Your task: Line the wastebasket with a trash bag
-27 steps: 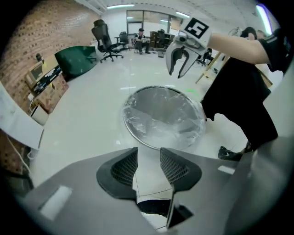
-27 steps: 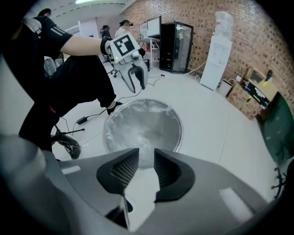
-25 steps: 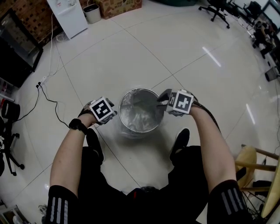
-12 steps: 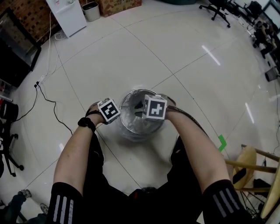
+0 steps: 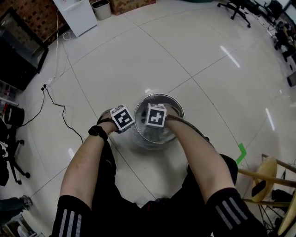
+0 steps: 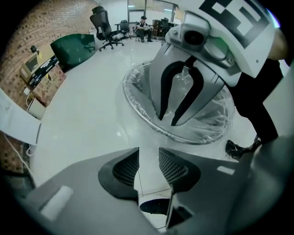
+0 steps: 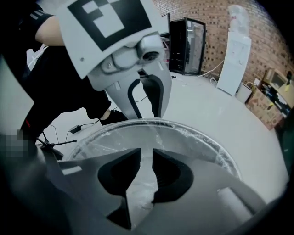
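Now | left claw (image 6: 148,160) released, just narrowed, empty, left of basket (image 5: 182,113) | right claw (image 7: 146,165) just closing, jaws apart, nothing pinched, over bag (image 7: 138,199), likely to seat it

You are standing on a glossy floor (image 5: 138,60) of large pale tiles with thin dark joints. The wastebasket (image 5: 155,141) stands upright on it just ahead of your feet, close to where two joints cross. To your left a black cable (image 5: 62,111) snakes over the tiles from a white power strip (image 5: 46,85). Farther off, a white water dispenser (image 5: 76,16) stands on the floor with a small bin (image 5: 101,8) just beside it and a cardboard box (image 5: 132,4) next along. A black glass-fronted cabinet (image 5: 18,60) stands at the far left, and an office chair (image 5: 236,5) at the far right. A green tape mark (image 5: 240,153) lies on the tiles to your right, near a wooden stool (image 5: 270,173).
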Demonstrator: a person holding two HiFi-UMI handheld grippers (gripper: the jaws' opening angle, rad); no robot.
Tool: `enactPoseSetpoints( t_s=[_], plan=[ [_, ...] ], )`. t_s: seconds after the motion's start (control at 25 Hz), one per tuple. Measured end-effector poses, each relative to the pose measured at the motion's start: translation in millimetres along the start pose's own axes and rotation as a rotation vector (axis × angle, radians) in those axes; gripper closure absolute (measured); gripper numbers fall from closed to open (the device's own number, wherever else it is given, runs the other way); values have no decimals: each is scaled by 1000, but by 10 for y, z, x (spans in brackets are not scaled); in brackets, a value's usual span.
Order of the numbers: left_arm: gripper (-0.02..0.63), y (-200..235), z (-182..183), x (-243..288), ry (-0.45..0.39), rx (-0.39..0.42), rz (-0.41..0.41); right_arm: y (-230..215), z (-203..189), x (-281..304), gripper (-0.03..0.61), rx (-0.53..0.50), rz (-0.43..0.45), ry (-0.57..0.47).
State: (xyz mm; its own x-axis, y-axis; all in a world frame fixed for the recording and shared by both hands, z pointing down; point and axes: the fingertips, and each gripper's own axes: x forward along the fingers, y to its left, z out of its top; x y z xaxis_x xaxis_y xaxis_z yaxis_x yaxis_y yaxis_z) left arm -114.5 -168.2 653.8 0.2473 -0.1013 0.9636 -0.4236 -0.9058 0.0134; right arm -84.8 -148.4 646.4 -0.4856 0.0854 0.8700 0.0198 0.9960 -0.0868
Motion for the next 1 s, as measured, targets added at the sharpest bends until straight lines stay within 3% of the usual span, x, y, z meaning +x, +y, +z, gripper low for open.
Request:
enactPoseSetpoints(
  t_s=[0.16,0.32,0.48,0.64,0.84,1.0],
  plan=[
    [485,16,-33,59,4,-21,-1,-117,70,159,485,28,-10,-43],
    [485,15,-5,64,1,-12,0,-90,31,145,485,1,2,-21],
    [486,90,-32,-32,3,-9,26,-5,-158,-24,485,67,39,32],
    [486,77,-1,-179,-8,4,42,-9,-126,-376,485,80,37,-19],
    [486,68,119,-498,-39,63,107,-47,-194,-930,485,72,-46,-26],
    [486,-20,464,-935,-156,74,161,-132,-32,-1545,498,132,-168,-109]
  ],
)
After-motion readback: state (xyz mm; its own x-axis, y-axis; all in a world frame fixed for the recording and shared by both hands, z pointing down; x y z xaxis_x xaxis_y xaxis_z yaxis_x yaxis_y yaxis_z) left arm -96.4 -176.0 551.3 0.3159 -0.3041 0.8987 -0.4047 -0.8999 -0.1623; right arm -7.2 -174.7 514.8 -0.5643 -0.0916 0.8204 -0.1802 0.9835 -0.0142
